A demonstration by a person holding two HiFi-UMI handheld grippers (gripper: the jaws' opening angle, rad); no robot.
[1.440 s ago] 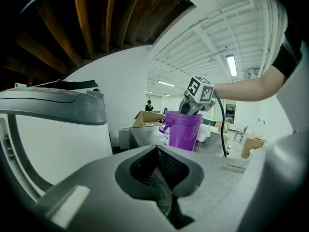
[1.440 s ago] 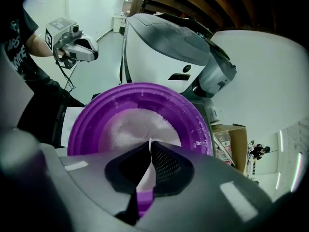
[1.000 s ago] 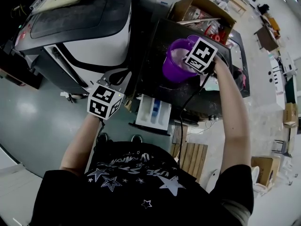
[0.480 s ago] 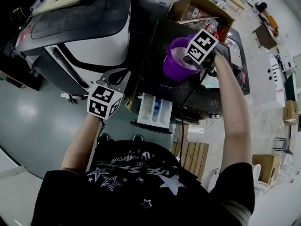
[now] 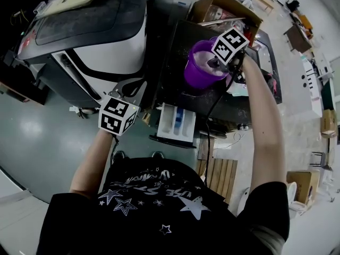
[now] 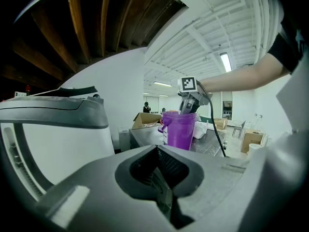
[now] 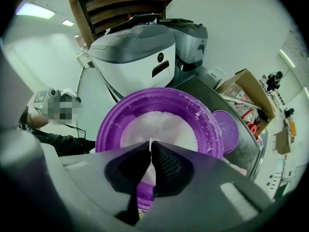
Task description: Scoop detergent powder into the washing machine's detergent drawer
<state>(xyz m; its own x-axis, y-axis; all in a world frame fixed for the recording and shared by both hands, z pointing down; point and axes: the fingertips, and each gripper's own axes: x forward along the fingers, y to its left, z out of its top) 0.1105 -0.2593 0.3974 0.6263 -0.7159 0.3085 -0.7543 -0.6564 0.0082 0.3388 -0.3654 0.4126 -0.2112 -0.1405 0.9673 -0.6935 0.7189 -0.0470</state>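
Observation:
A purple bucket (image 5: 201, 70) of white detergent powder (image 7: 159, 127) stands on the black top of a washing machine (image 5: 180, 47). Its white detergent drawer (image 5: 171, 122) is pulled open below, with a blue part inside. My right gripper (image 5: 217, 64) hangs over the bucket's mouth; in the right gripper view its jaws (image 7: 150, 141) are shut on a thin white piece, seemingly a scoop's handle, whose bowl is hidden. My left gripper (image 5: 133, 85) is held left of the drawer, shut and empty (image 6: 157, 146), and looks toward the bucket (image 6: 179, 129).
A white and grey machine (image 5: 90, 31) stands to the left. A purple lid (image 7: 226, 131) lies on the black top beside the bucket. An open cardboard box (image 5: 226, 9) sits behind. A black cable (image 5: 210, 121) hangs from the right gripper past the drawer.
My right gripper has moved a little farther away over the bucket. The left gripper and the drawer have stayed put.

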